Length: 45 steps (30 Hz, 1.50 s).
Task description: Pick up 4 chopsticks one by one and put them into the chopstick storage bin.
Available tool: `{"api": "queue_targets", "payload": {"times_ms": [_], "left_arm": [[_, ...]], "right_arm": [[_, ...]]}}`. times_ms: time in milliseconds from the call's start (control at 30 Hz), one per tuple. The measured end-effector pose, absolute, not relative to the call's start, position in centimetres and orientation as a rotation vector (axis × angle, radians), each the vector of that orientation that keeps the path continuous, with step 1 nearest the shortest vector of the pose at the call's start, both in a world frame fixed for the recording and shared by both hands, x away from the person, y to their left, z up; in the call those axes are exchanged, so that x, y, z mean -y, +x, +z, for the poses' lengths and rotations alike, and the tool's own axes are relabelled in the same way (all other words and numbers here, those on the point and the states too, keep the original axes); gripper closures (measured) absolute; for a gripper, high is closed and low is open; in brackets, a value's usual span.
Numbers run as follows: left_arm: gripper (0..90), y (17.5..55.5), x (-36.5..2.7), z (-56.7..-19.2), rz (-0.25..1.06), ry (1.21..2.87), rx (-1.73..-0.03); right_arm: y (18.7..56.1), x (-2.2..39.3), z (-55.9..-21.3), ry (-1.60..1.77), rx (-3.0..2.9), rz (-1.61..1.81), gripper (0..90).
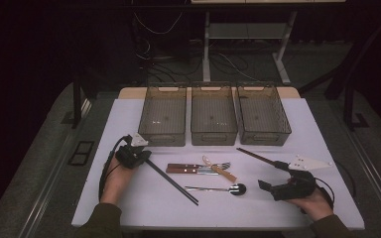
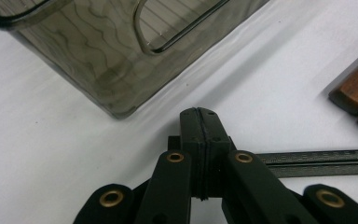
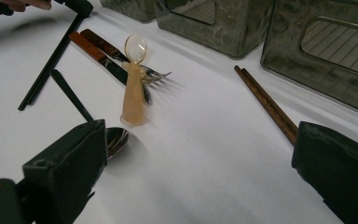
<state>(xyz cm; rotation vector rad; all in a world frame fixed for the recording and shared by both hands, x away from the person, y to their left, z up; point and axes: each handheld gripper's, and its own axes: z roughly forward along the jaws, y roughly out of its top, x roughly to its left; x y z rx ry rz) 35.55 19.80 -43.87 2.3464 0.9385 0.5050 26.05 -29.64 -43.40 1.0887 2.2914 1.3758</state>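
We see the left gripper [image 1: 140,154] near the front left corner of the left bin [image 1: 162,115], w/ its jaws pressed together on the top end of a pair of black chopsticks [image 1: 172,182]; in the left gripper view the jaws meet w/ no gap and the black chopsticks [image 2: 321,162] run off to the right just behind them, lying on the white surface [image 1: 129,129]. From there the sticks slant across the surface toward the person's side, tips ending near the front edge. Our right gripper [image 1: 278,181] rests low at the right, jaws spread wide, nothing between them; in the right gripper view the two black jaws stand far apart at the bottom corners. Between the jaws & beyond we see a dark spoon [image 3: 114,140] just beside the left jaw, bowl toward us, and a pair of brown chopsticks [image 3: 266,104] whose near end runs up to the right jaw; we can't tell if they touch. In the middle of the surface lie wood-handled knives [image 1: 186,169], a fork [image 3: 156,74] & a pale clear spoon [image 3: 134,84] stacked across each other. Three smoky see-through bins sit side by side at the far side: left, middle bin [image 1: 213,116], right bin [image 1: 263,116]. All 3 look bare inside.
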Motion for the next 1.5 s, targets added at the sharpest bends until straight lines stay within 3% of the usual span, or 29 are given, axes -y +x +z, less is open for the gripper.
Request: {"api": "queue_targets", "payload": {"times_ms": [1500], "left_arm": [[89.5,33.1,-21.8,-43.5,0.460,2.381,-0.947]], "right_arm": [[26.0,29.8,-43.3,1.088,-2.283,1.376,3.6]]}}
